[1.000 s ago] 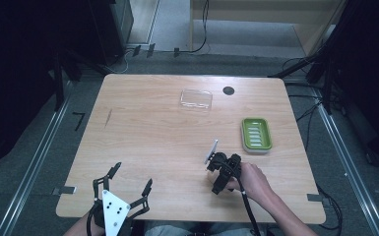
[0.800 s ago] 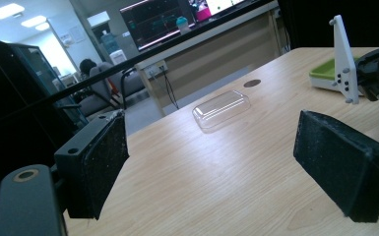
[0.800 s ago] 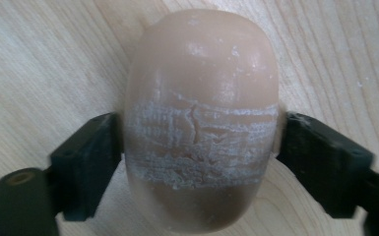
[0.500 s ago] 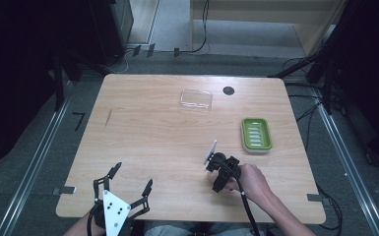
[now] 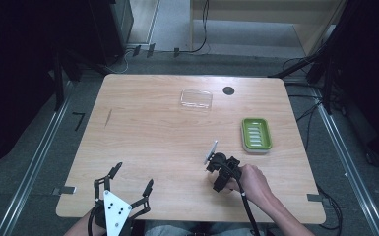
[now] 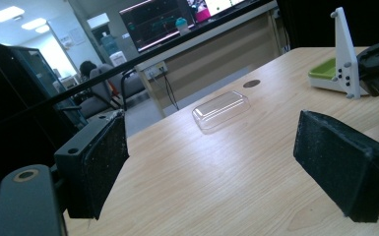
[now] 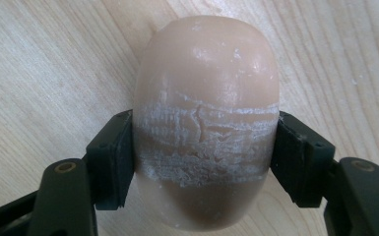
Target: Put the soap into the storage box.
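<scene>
While my right tool (image 7: pixel 204 164) pinches the soap bar (image 7: pixel 205 123) across its middle, both pads pressed on its sides after just closing in on it, the bar lies on the worktop (image 5: pixel 152 132) toward its near right part, just in front of my right hand (image 5: pixel 253 183); my left tool (image 5: pixel 123 189) rests at the near left edge with its jaws spread wide and nothing between them; in the left gripper view its pads (image 6: pixel 96 164) stand well apart over bare wood.

What worries me is the grip itself; the bar is rounded and smooth, and the whitish scuffed band where the pads bite suggests a surface that crumbles or slides; if I lift fast or tilt my wrist, I judge the soap could squirt out and skid across the wood; squeezing harder may only gouge it. The green soap dish (image 5: pixel 256 134) sits near, beyond my hand and to the right; a careless swing could knock it, or land the bar on its rim rather than on its ribs. The clear lid (image 5: pixel 196 99) lies well apart, farther back, beside a dark round hole (image 5: pixel 228 90).

By count: one soap bar; one green dish; one clear lid; two tools.
</scene>
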Tool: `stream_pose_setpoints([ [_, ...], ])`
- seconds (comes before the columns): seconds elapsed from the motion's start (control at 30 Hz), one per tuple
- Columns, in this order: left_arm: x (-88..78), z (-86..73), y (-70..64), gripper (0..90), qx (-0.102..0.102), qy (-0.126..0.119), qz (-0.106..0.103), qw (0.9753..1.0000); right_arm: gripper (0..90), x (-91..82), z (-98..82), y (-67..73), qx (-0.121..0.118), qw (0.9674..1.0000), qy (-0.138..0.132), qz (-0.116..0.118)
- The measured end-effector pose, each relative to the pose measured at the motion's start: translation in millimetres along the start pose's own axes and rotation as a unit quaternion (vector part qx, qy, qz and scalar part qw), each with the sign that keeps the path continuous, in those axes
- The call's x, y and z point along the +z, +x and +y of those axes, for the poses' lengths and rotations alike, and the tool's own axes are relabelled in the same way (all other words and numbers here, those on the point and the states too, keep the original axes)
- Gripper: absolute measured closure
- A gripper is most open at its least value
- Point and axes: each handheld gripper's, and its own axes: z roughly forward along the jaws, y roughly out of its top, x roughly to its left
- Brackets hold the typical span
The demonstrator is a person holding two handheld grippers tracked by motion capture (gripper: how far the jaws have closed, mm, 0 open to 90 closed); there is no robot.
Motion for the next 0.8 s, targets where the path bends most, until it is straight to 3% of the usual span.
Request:
stream_pose_setpoints([
  [0.8,0.2,0.2,0.0,13.8,-0.001,-0.001,0.0,1.0,33.3,-17.7,-18.4,-24.3,0.037,0.9993,-0.001,-0.006],
])
